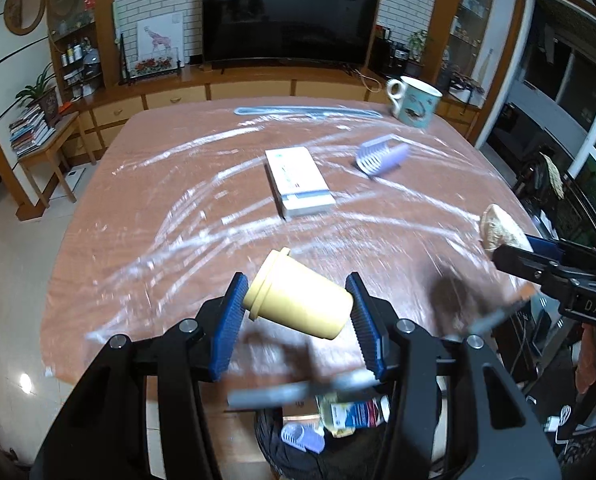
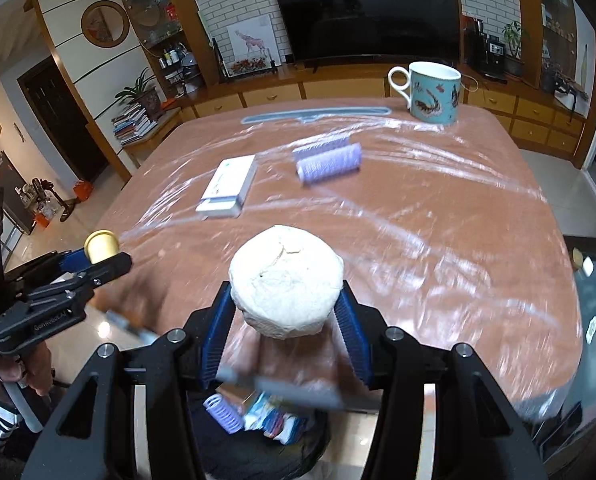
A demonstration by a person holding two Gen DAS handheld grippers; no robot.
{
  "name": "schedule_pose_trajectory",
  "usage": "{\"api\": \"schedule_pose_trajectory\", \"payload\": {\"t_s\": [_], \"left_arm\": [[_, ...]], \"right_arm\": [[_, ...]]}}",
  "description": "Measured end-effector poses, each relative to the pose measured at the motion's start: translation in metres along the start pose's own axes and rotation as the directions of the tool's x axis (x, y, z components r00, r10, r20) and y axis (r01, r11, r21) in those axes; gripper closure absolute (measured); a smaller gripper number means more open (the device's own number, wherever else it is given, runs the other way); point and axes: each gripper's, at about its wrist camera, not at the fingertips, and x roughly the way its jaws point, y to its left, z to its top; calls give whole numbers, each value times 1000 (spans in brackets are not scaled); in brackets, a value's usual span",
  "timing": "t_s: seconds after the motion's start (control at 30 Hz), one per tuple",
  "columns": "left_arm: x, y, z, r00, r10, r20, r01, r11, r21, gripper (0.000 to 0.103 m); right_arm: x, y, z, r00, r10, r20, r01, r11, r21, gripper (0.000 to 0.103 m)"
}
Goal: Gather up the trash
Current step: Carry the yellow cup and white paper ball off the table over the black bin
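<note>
Grippers both loaded: left gripper [image 1: 298, 312] clamped on small yellow plastic cup [image 1: 298, 300]; right gripper [image 2: 285, 320] clamped on crumpled white paper ball [image 2: 285, 280].

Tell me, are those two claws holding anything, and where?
Left gripper: yellow cup, clamped end to end, rim and base. Right gripper: pale crumpled wad, pinched at its sides.
</note>
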Motion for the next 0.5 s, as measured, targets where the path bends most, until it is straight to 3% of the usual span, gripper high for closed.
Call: {"api": "schedule_pose_trajectory", "payload": {"t_s": [0.5], "left_arm": [[-40,-7,-72,994,-95,-53,101,989,108,51]], "right_arm": [[-24,48,-90,997,-60,-55,65,994,91,53]]}}
